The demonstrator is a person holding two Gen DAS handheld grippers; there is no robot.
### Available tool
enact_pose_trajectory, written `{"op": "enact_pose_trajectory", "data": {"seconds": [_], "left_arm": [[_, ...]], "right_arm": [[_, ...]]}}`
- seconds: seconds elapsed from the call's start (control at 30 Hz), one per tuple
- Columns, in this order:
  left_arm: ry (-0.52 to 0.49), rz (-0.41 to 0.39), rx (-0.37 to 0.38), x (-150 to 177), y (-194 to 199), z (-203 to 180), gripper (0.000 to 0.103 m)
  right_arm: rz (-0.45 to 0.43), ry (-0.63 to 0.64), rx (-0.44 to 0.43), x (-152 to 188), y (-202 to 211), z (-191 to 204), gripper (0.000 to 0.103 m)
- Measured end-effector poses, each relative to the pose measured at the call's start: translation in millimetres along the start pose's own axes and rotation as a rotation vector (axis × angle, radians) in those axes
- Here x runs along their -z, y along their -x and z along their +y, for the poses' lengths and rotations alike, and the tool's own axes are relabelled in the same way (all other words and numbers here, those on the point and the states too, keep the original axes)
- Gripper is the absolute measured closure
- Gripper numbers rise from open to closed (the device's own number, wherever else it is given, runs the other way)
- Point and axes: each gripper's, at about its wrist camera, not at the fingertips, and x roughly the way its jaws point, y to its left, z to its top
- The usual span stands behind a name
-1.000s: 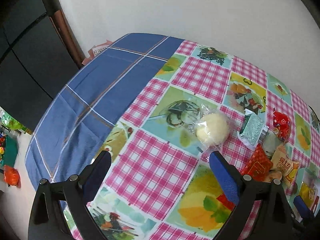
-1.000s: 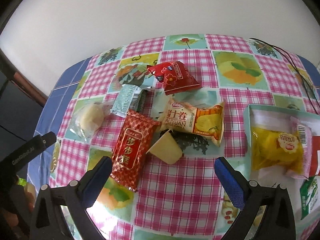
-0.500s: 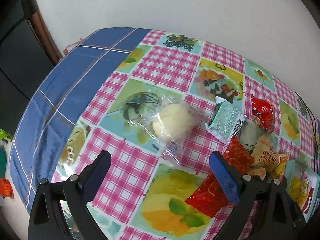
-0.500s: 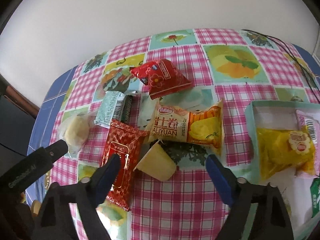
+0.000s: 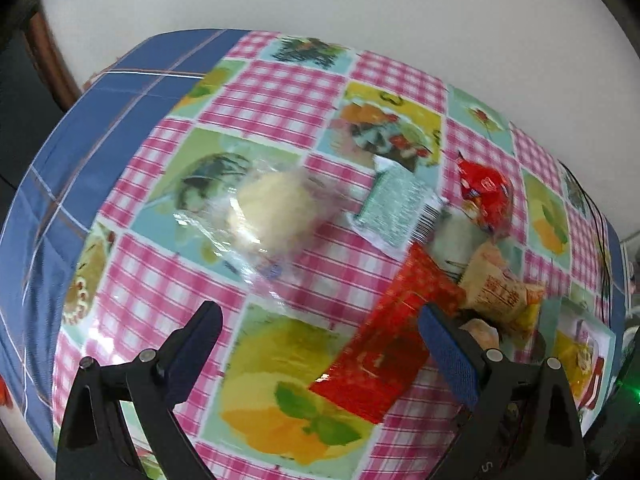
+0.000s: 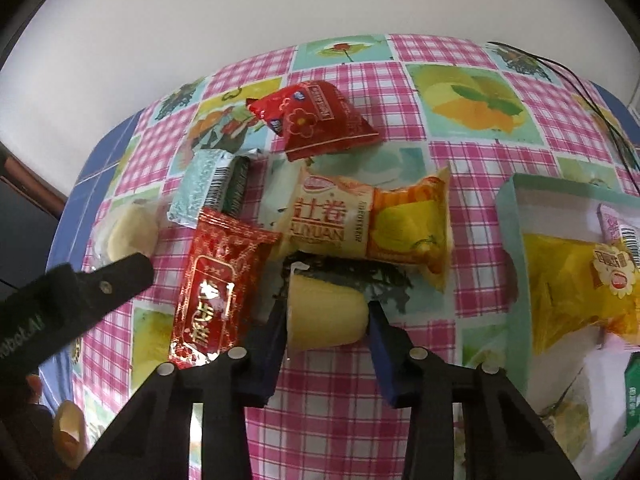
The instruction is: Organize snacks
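6 loose snacks lie on the counter (image 6: 400, 420), which is covered by a pink-checked cloth with fruit pictures. In the right wrist view they cluster at centre and left of the frame: 1 red triangular pouch (image 6: 316, 120) at upper centre, 1 pale green wafer pack (image 6: 210, 186) to its lower left, 1 long red packet (image 6: 218, 284) below that, 1 yellow-orange roll-cake packet (image 6: 372, 224) at centre, 1 round bun in clear wrap (image 6: 128, 234) at far left, and 1 yellow jelly cup (image 6: 326, 314) lying on its side at lower centre.

1 container, a teal-rimmed box (image 6: 510, 240), sits at the right edge of that frame. Inside it are a yellow snack bag (image 6: 572, 280), a pink-and-white packet (image 6: 616, 228) cut off by the frame edge, and part of a green packet (image 6: 634, 396), mostly out of view. Other contents at the lower right are too distorted to identify.

The right gripper (image 6: 328, 320) has its jaws closing, with the jelly cup between the blue pads, which touch its 2 sides. The left gripper (image 5: 320, 344) is spread wide with nothing between its fingers; it hangs over the cloth, the blurred bun above it in the left wrist frame and the long red packet at its right finger. A blue plaid cloth (image 5: 80, 140) covers the counter's left part.
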Motion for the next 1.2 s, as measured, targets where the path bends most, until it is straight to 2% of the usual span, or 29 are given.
{"op": "enact_pose_trajectory", "data": {"seconds": [0.33, 0.4, 0.47, 0.6, 0.93, 0.97, 1.0, 1.03, 1.2], "left_arm": [[-0.108, 0.027, 0.025, 10.0, -17.5, -39.0, 0.007], [-0.122, 0.034, 0.028, 12.1, -21.7, -44.3, 0.019], [-0.134, 0.047, 0.027, 14.6, -26.6, -48.5, 0.022], [-0.151, 0.056, 0.027, 17.8, -31.8, -52.9, 0.036], [-0.154, 0.045, 0.028, 26.0, -26.2, -57.3, 0.055], [-0.154, 0.04, 0.028, 27.5, -22.7, -56.2, 0.059], [-0.149, 0.033, 0.029, 27.4, -20.6, -56.1, 0.078], [-0.146, 0.024, 0.024, 27.4, -17.7, -55.2, 0.087], [-0.112, 0.02, 0.033, 26.3, -15.7, -47.2, 0.088]], "right_arm": [[0.011, -0.004, 0.002, 1.8, 4.7, -21.5, 0.062], [0.012, -0.01, 0.0, 2.6, 6.2, -25.2, 0.062], [0.013, -0.01, -0.001, 2.7, 6.2, -25.5, 0.062], [0.015, -0.009, 0.001, 3.9, 6.9, -25.6, 0.062], [0.029, -0.004, -0.004, 3.9, 10.4, -24.1, 0.063], [0.029, -0.002, -0.005, 4.2, 12.0, -24.0, 0.063], [0.028, 0.001, -0.005, 4.8, 13.3, -23.7, 0.063], [0.027, 0.003, -0.005, 5.1, 14.5, -23.3, 0.063], [0.028, 0.006, -0.005, 9.7, 21.6, -24.8, 0.063]]}}
